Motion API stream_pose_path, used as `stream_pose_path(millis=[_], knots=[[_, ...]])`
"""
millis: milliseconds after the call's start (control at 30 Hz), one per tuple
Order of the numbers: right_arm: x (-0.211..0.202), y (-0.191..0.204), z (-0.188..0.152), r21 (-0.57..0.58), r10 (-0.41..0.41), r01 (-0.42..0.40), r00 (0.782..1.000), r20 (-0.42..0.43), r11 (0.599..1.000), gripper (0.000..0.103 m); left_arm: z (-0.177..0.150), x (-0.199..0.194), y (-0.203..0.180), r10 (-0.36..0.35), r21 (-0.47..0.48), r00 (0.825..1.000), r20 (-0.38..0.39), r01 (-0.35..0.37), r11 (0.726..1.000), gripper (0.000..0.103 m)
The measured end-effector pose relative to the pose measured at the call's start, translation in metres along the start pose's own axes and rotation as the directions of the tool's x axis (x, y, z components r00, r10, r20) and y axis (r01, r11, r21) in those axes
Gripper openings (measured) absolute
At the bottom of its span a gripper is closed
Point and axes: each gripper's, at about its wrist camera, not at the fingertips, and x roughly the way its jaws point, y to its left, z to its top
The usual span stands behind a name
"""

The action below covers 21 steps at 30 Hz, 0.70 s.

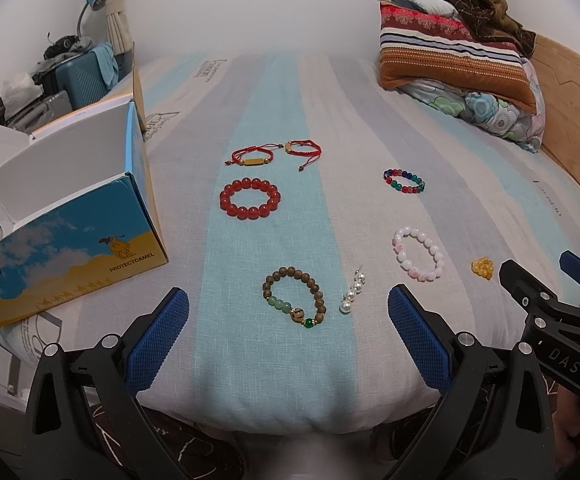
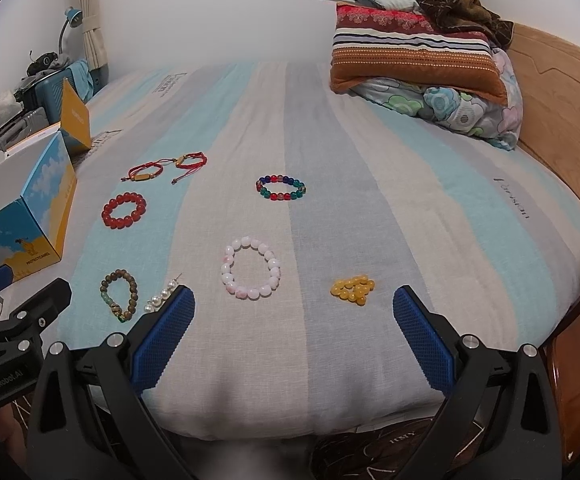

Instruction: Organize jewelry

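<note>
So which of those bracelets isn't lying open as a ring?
The yellow bracelet, near the right gripper. Its beads sit bunched in a heap, while the other bracelets lie spread as open loops.

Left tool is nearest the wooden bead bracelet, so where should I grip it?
Take the wooden bead bracelet across its plain brown-bead arc on the far side, coming straight down with the left tool open. It lies flat as an open loop, so one finger can drop inside the ring.

Eight pieces lie apart on the bed: two red cord bracelets (image 1: 273,154), a red bead bracelet (image 1: 250,199), multicoloured (image 1: 404,180), pink-white (image 1: 418,253) and wooden (image 1: 294,300) bracelets, a pearl strand (image 1: 352,294), and bunched yellow beads (image 2: 352,289).
</note>
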Motion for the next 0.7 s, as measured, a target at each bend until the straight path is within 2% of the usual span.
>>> stream_pose_path(millis=[500,700], knots=[[-0.001,-0.002,0.0,-0.004,-0.005,0.005,1.0,0.004,1.0,0.096,0.0,0.002,0.0,0.0,0.0,1.0,-0.004,0.0,1.0,0.098],[-0.004,-0.011,0.013,0.002,-0.02,0.02,1.0,0.004,1.0,0.095,0.01,0.015,-0.005,0.006,0.013,0.998,-0.055,-0.005,1.0,0.097]])
